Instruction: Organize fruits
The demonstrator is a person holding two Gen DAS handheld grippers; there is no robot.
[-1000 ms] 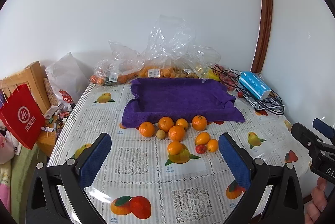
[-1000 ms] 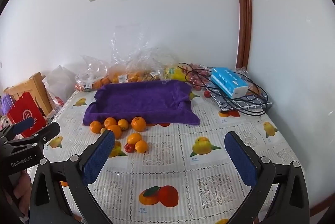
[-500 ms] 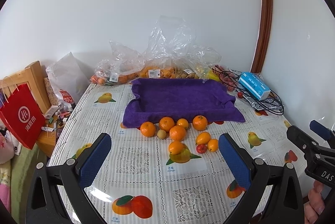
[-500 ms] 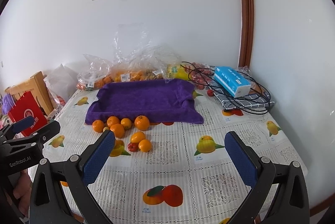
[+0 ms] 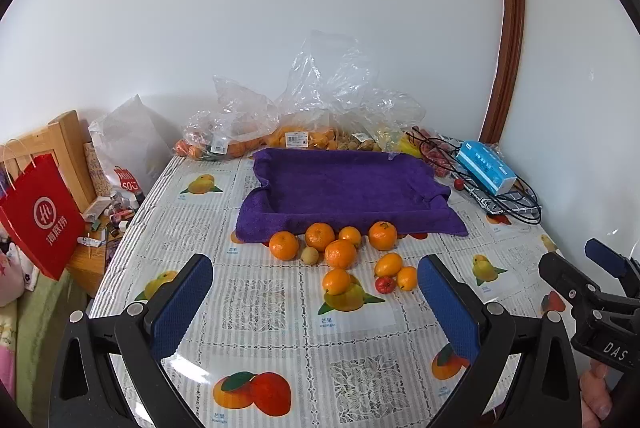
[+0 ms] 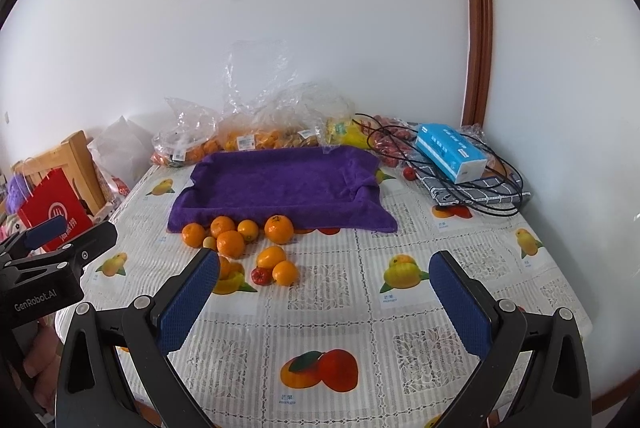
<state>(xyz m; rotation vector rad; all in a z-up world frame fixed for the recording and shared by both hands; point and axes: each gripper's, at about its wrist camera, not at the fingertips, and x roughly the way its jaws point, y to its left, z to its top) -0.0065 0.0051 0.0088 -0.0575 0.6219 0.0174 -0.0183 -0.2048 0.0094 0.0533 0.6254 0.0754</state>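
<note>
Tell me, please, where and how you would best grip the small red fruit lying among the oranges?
Grip the small red fruit across its round middle from above; an orange touches its right side, so close the fingers front to back.

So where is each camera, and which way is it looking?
Left wrist: sits on the left gripper, open, looking forward over the table at the fruits and purple cloth; the right gripper shows at its right edge.
Right wrist: sits on the right gripper, open, facing the same way from further right; the left gripper shows at its left edge.
Shared: fruits, cloth, bags, blue box, wall.
</note>
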